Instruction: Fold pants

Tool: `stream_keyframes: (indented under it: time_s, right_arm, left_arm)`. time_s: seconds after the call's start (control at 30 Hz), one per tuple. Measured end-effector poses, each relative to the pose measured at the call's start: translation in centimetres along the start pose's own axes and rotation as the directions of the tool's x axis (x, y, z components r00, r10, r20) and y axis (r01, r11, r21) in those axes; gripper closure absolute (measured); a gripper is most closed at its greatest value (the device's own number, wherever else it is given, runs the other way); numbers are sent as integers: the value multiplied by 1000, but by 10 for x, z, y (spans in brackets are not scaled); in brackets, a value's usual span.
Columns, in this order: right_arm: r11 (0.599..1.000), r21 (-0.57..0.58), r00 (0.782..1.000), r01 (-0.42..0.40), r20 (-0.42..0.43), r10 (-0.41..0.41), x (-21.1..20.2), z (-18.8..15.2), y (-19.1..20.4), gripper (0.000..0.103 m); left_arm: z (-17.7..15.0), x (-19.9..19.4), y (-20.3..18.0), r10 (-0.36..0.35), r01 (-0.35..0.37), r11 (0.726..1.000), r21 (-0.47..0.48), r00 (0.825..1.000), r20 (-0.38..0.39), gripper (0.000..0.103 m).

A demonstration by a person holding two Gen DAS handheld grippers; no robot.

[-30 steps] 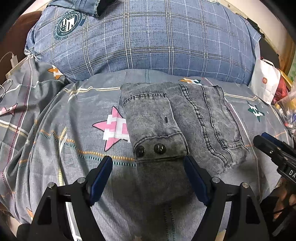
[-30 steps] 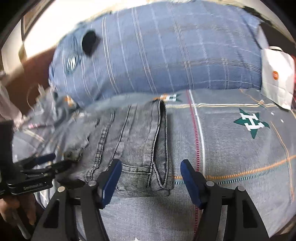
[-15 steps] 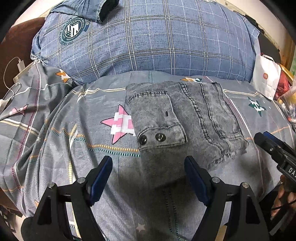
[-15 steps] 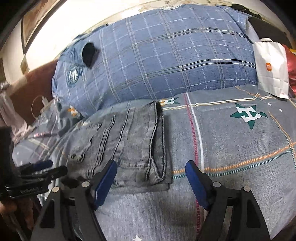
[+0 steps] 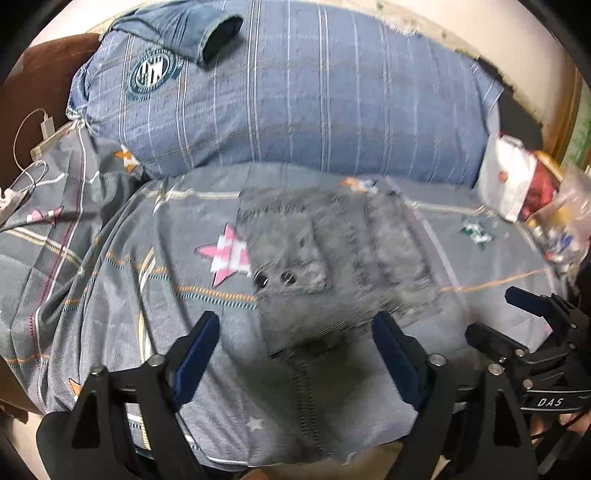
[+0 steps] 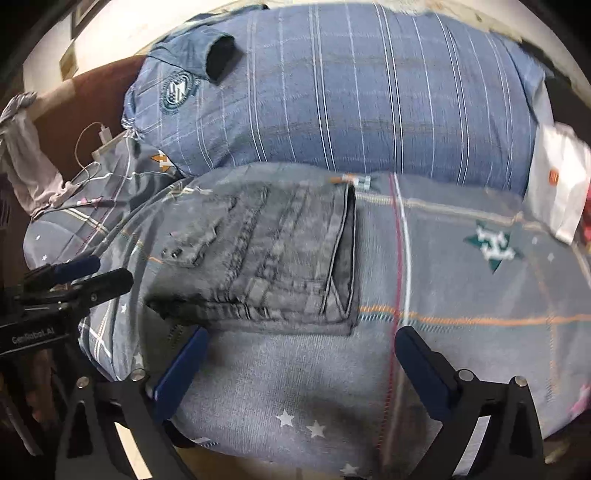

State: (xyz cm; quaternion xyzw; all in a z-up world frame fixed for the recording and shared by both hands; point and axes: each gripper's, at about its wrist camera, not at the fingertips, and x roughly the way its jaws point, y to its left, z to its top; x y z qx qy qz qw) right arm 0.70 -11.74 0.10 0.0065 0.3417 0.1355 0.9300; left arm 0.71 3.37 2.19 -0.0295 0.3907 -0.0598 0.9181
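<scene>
The grey denim pants lie folded into a compact stack on the grey patterned bedspread, two dark buttons facing me. My left gripper hovers just short of the stack's near edge, jaws opening, pads touching nothing. In the right wrist view the same pants lie ahead of my right gripper, whose jaws are opening wide over bare bedspread. Each gripper shows in the other's view: the right gripper at the right edge, the left gripper at the left edge.
A large blue plaid pillow fills the back, with a blue denim garment on it. A white paper bag and loose clutter sit at the right. A charger and cable lie at the left.
Both grippers have drawn back and upward from the pants, so the stack looks smaller and farther. The right jaws have spread wider; the left slightly. The pants stayed put.
</scene>
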Motion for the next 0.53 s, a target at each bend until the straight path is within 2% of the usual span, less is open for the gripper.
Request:
stream_keyframes:
  time_s: [0.17,0.27,0.53]
  right_arm:
    - [999,-38,1000,17,20,-16,-16,14,8,0]
    - [1000,-21,1000,15,6,-15,-14,16,7,0]
    - [1000,0,1000,11,-14,-11,-5,15,7,0]
  left_arm:
    - [11,-19,-4,11,-12,1000,6,999,47,13]
    - [15,-21,-1,33,-32,999,-9,999,42,5]
    - [14,-10,-5,27,-27,1000,16,999,21,2]
